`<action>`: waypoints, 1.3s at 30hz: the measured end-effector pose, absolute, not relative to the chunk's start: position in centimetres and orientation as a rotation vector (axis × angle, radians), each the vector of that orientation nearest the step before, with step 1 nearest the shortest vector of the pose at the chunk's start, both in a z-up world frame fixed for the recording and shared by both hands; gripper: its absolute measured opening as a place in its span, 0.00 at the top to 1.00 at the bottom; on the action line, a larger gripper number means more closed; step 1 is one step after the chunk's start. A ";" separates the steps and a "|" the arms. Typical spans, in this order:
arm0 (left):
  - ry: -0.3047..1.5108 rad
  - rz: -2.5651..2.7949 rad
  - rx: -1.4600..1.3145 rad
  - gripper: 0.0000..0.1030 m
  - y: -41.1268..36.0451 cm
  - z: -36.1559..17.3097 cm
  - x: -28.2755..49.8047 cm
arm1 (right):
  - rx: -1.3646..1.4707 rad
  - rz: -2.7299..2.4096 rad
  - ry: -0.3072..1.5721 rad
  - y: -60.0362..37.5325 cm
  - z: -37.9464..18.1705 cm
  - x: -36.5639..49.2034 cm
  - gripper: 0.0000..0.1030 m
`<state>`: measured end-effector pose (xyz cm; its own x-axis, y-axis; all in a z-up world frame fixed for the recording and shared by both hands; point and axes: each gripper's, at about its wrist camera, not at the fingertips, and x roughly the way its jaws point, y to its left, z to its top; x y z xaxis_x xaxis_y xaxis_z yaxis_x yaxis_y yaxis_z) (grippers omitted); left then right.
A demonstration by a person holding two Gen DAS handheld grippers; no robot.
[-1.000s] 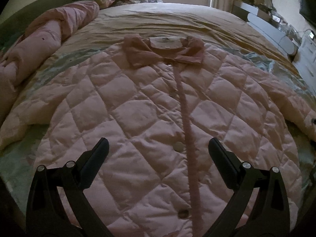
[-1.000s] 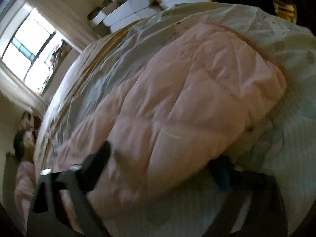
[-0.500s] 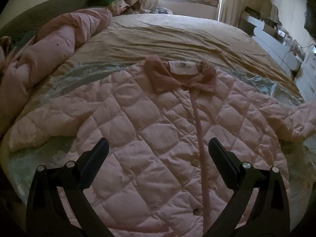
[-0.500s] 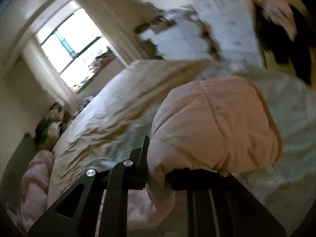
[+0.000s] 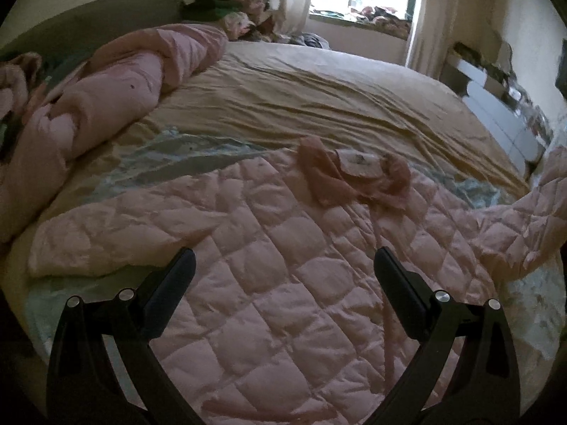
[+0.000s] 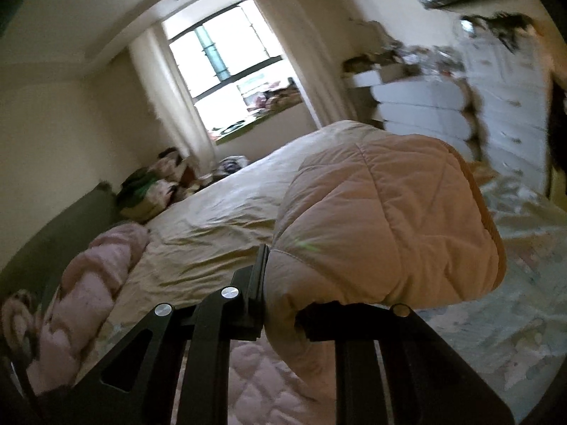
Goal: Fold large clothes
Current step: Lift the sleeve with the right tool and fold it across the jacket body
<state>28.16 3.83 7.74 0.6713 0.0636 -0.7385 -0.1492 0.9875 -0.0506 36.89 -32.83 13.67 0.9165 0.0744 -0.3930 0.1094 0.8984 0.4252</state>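
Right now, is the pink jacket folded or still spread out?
Mostly spread: the jacket lies flat, front up, on the bed. Only its right sleeve is lifted, pinched in the right gripper.

Black claw (image 5: 283,276), silver screws, flat fingers (image 5: 170,294)

jacket (image 5: 283,283): pale pink, diamond quilting
collar (image 5: 320,173): darker dusty pink
label (image 5: 358,161): white with a small dark mark
cuff (image 6: 485,226): tan-orange trim on the pink sleeve (image 6: 382,219)
sheet (image 5: 301,99): plain tan
cover (image 5: 184,156): pale blue-green, faint print
duvet (image 5: 106,95): pink, bundled
headboard (image 5: 88,24): dull grey-green
drawers (image 6: 425,109): white
curtains (image 6: 177,117): cream
grippers (image 5: 283,276): black with silver screws
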 end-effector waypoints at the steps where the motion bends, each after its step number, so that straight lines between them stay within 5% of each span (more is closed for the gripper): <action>1: 0.820 0.120 -0.124 0.08 4.4 7.9 28.1 | 0.446 -0.004 0.415 -32.0 14.1 37.0 0.86; 20: 0.796 0.192 -0.264 0.08 12.6 5.5 27.4 | 0.253 0.238 0.468 -14.3 15.1 41.0 0.86; 39: 0.766 0.124 -0.516 0.08 16.8 2.2 29.5 | 0.025 0.365 0.758 0.3 0.2 43.0 0.85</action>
<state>29.46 16.79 2.16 0.7199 -0.0769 -0.6898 -0.2906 0.8692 -0.4001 43.00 0.32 0.20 0.6667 0.3323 -0.6672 -0.3145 0.9369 0.1524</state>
